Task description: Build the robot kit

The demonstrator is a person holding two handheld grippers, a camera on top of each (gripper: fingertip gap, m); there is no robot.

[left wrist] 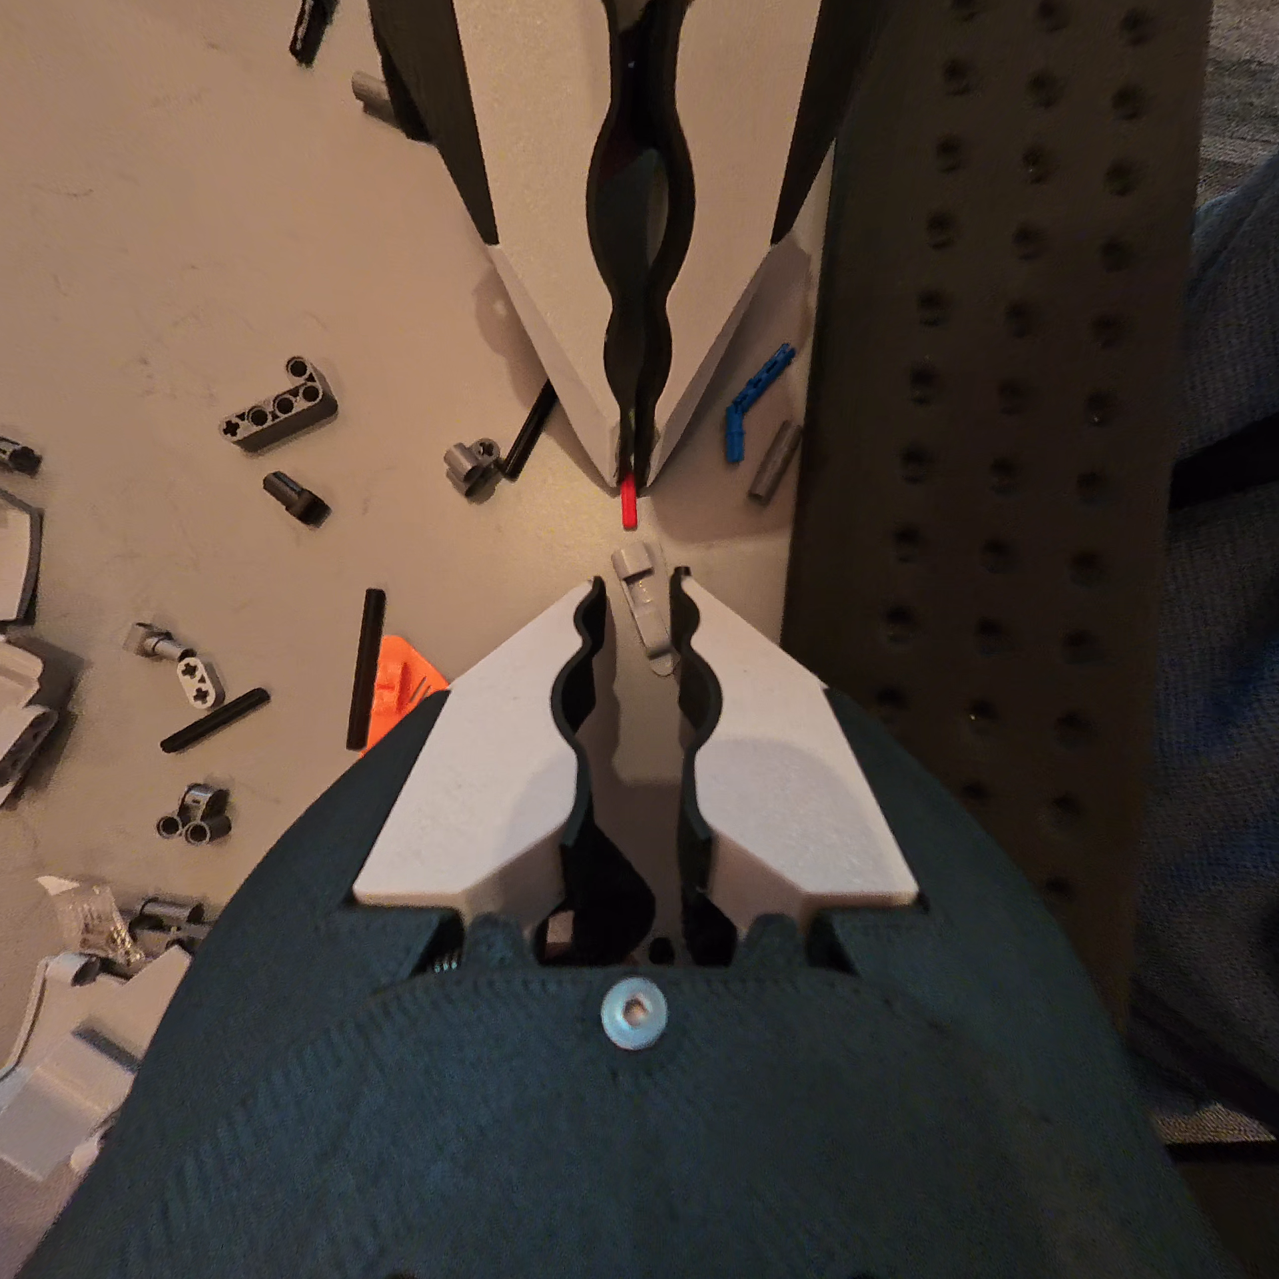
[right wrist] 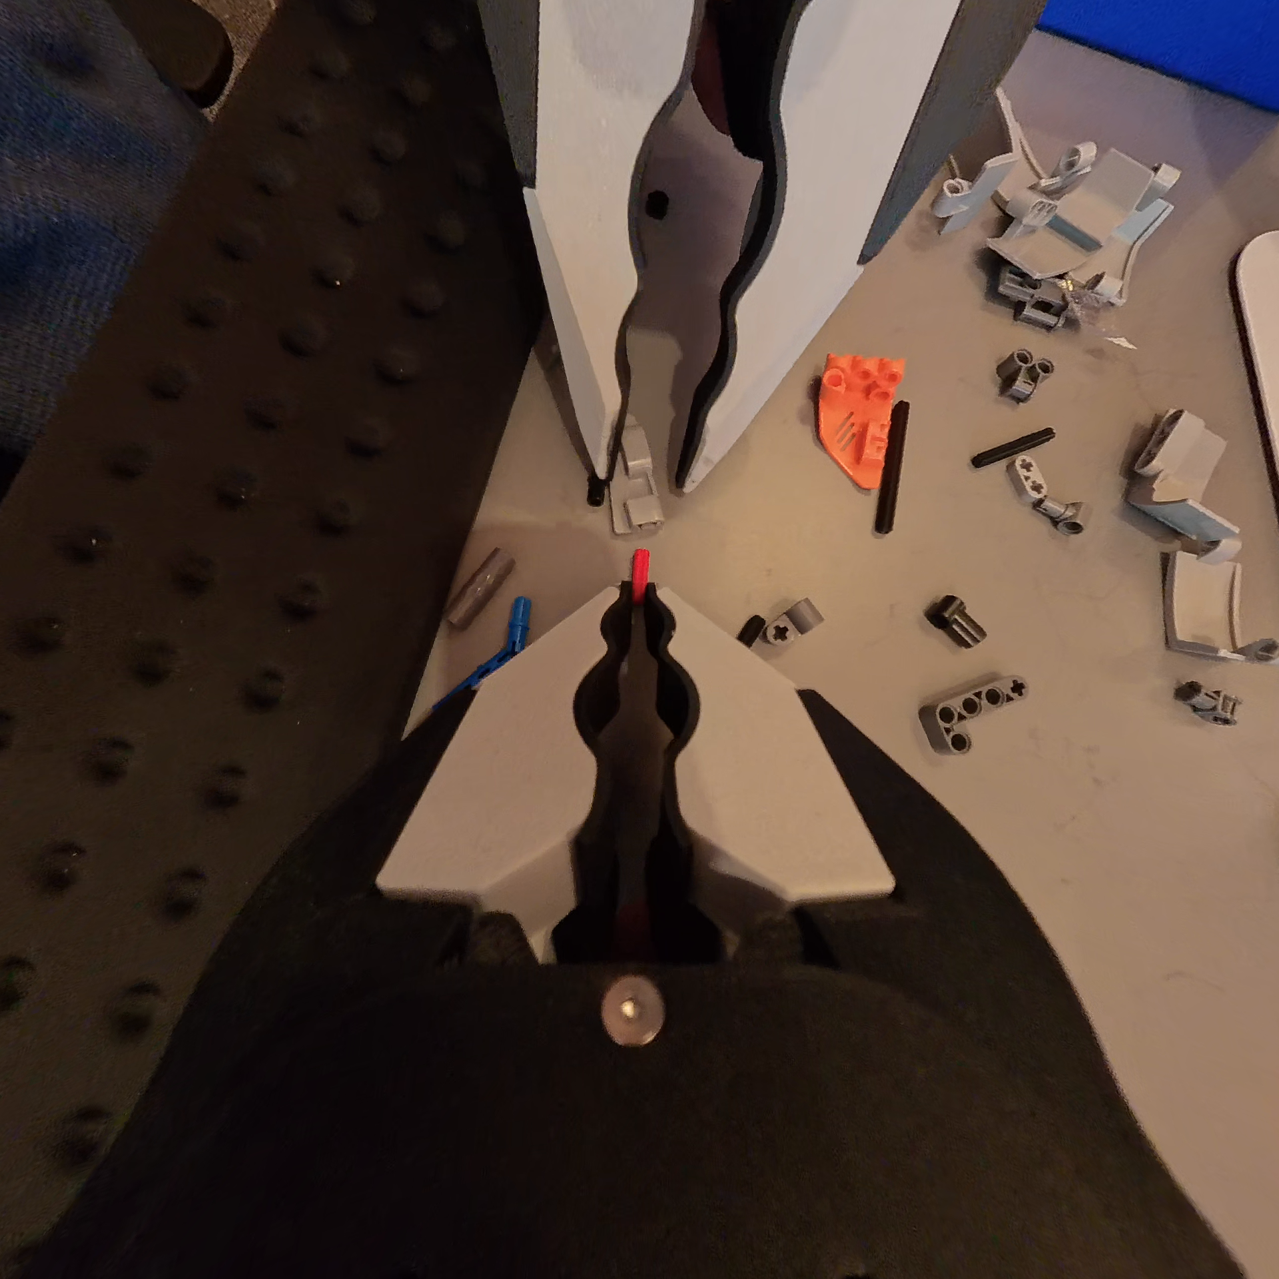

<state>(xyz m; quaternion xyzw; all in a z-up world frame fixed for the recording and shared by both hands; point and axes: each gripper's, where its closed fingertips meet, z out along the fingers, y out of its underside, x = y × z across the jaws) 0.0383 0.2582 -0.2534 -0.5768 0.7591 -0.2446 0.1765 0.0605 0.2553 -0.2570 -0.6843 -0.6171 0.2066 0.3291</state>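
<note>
My right gripper (right wrist: 640, 590) is shut on a small red pin (right wrist: 640, 569), whose end sticks out past the tips; in the left wrist view the gripper (left wrist: 633, 476) and pin (left wrist: 628, 509) point toward me. My left gripper (left wrist: 640, 580) is open, its fingers standing either side of a small grey connector piece (left wrist: 643, 609) that lies on the table. The piece sits close to the right finger; I cannot tell if they touch. In the right wrist view the left gripper (right wrist: 645, 481) straddles the same grey piece (right wrist: 635, 495). The red pin's tip is a short gap from the grey piece.
A black studded mat (left wrist: 1003, 415) borders the light table (left wrist: 173, 242). Loose parts lie around: an orange piece (right wrist: 858, 422), a grey L-beam (right wrist: 972, 709), black axles (right wrist: 893, 467), a blue bent pin (right wrist: 509, 637), a grey sleeve (right wrist: 481, 585), and grey panel assemblies (right wrist: 1059, 228). Less than 4 cm separates the two grippers' tips.
</note>
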